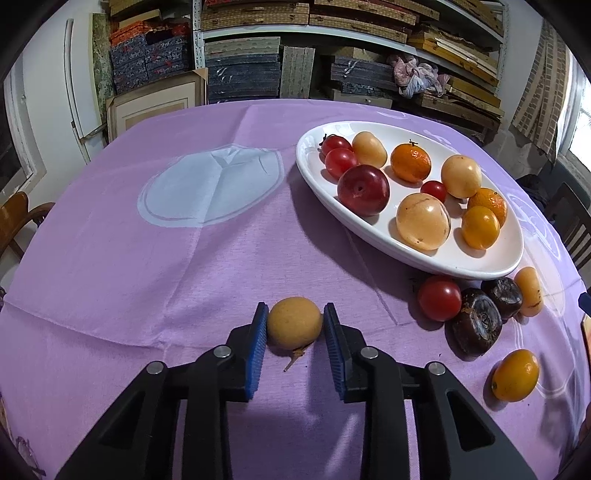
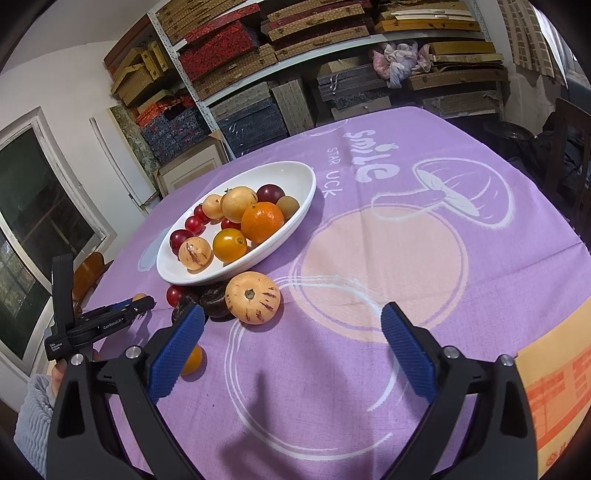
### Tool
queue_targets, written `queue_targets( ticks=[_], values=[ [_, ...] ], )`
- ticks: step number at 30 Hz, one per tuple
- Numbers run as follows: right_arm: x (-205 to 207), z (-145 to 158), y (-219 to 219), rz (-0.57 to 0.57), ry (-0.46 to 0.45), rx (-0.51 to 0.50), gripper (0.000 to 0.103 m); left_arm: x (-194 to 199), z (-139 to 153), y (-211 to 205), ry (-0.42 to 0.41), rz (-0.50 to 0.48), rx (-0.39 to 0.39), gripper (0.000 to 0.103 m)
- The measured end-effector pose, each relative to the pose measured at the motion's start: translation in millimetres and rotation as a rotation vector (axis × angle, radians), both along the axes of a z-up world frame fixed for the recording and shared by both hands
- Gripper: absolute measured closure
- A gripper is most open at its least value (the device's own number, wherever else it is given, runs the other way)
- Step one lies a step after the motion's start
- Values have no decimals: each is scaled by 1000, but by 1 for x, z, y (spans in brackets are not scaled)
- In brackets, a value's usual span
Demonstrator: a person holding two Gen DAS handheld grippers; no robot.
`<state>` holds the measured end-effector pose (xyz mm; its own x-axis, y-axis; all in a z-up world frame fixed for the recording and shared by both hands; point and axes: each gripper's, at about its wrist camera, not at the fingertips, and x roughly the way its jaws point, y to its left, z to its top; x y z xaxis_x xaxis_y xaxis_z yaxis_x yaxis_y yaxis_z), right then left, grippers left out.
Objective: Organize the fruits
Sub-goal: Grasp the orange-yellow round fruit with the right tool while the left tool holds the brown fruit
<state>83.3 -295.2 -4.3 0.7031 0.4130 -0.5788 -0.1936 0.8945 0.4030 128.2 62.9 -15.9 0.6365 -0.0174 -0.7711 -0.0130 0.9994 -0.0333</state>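
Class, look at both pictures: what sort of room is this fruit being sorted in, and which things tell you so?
Probably a home storeroom doubling as a dining space. Metal shelves crammed with stacked boxes fill the back wall, while a round table under a purple cloth, with wooden chairs beside it, holds the plate of fruit.

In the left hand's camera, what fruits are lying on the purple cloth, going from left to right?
Tan round fruit between the left gripper's jaws → red cherry tomato → big dark brown fruit → small orange fruit.

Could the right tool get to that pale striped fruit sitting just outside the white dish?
Probably yes: the right tool stands open and empty, and only bare purple cloth lies between it and the striped fruit.
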Motion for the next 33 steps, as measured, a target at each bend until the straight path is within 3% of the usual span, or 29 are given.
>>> queue_targets(
  ticks=[6, 9, 18, 22, 26, 30, 33],
  values=[
    [-1, 0, 2, 14, -1, -7, 8, -20, 2, -3, -14, 11, 30, 74],
    [-3, 0, 14, 72, 5, -39, 8, -42, 3, -4, -16, 6, 25, 74],
    [-30, -3, 98, 329, -53, -273, 10, -70, -1, -1, -2, 11, -9, 74],
    [-20, -15, 126, 388, 2, -320, 37, -70, -1, -3, -1, 12, -4, 74],
    [-8, -23, 135, 392, 41, -317, 37, -69, 0, -4, 0, 12, 0, 74],
    [-1, -26, 137, 390, 74, -292, 58, -69, 0, -4, 0, 12, 1, 74],
    [1, -26, 141, 387, 74, -293, 58, -69, 0, -4, 0, 12, 0, 74]
  ],
)
